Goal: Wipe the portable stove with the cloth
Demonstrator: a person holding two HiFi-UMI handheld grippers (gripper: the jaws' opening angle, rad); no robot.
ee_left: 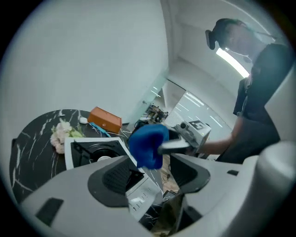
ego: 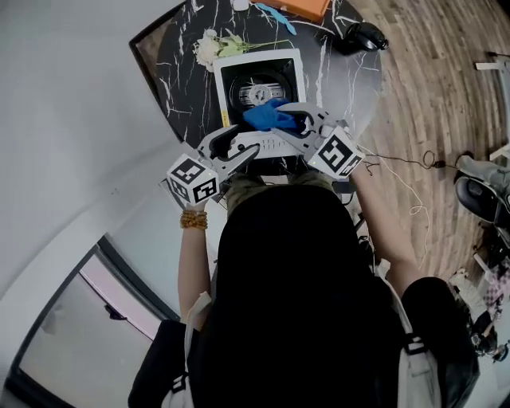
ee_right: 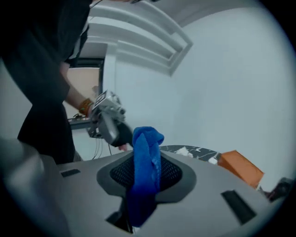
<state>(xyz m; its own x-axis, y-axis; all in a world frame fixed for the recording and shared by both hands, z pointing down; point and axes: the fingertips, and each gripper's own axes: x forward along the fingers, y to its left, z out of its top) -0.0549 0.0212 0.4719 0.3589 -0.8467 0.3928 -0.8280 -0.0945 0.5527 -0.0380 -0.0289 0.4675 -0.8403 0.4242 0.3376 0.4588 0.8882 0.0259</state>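
Nearest the operator, the L gripper is being held up with its jaws spread wide and nothing between them; prob. kept free so it stays out of the wiping path. Just right of it, the R gripper is clamping narrow on the blue cloth, which is hanging bunched from the pads and appears lifted off the surface. Beyond, the portable stove is sitting on the dark table, with flowers at its far left and an orange box at the far edge.

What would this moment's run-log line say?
right tool: shut on crumpled blue cloth | left tool: open, empty | white-rimmed portable stove: on black marble table, cloth above it
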